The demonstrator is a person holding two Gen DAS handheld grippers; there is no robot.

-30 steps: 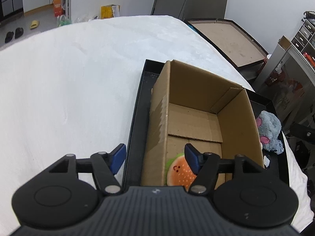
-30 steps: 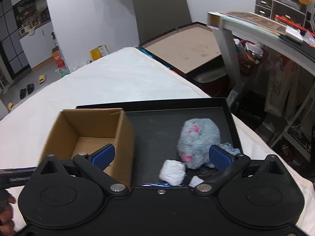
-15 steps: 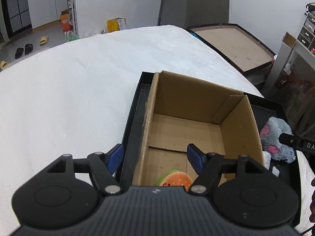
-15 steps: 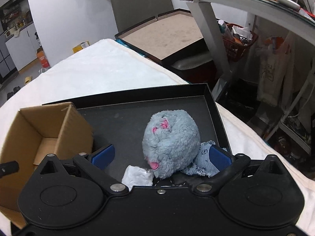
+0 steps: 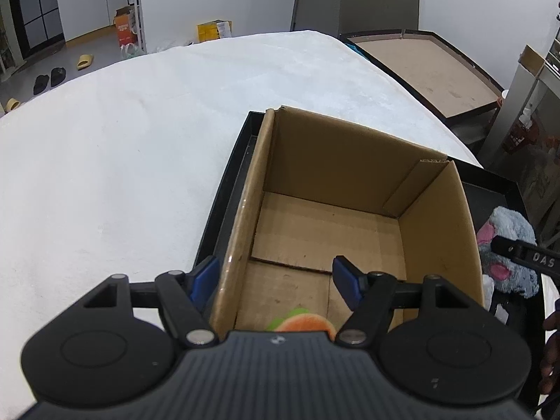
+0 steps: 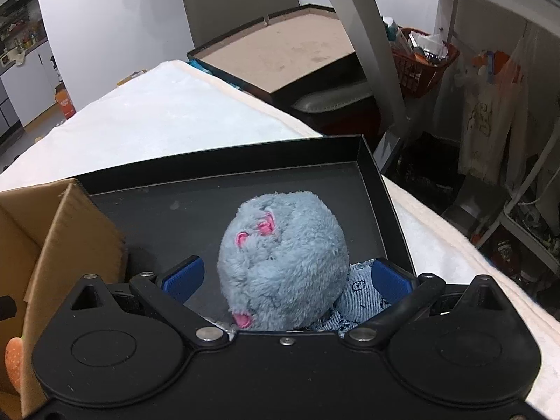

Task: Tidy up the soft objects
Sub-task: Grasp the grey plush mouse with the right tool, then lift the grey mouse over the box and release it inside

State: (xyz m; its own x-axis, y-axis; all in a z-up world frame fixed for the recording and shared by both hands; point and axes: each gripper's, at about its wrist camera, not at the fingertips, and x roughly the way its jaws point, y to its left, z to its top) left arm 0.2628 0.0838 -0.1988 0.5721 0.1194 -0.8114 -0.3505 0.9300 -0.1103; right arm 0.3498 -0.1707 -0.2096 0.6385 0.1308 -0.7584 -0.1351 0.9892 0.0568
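Observation:
A grey plush mouse (image 6: 283, 262) with pink ears lies in the black tray (image 6: 224, 171), on a scrap of denim cloth (image 6: 360, 297). My right gripper (image 6: 287, 271) is open around it, with both blue pads clear of the fur. The mouse (image 5: 507, 241) also shows at the right edge of the left wrist view. To its left in the tray (image 5: 224, 210) stands an open cardboard box (image 5: 350, 161). My left gripper (image 5: 276, 271) is open over the box's left wall, holding nothing. An orange and green burger plush (image 5: 301, 320) lies in the box, mostly hidden by the gripper body.
The tray rests on a table under a white cloth (image 5: 122, 140). Beyond the table's right edge are a brown board in a black frame (image 6: 280, 52), a grey metal leg (image 6: 371, 52) and a red basket (image 6: 427, 59). A person's hand (image 5: 551, 350) is at the right.
My right gripper has come down and forward, and the grey mouse now sits between its pads; the white wad has left view. The left gripper drew back, and the burger plush slid under it.

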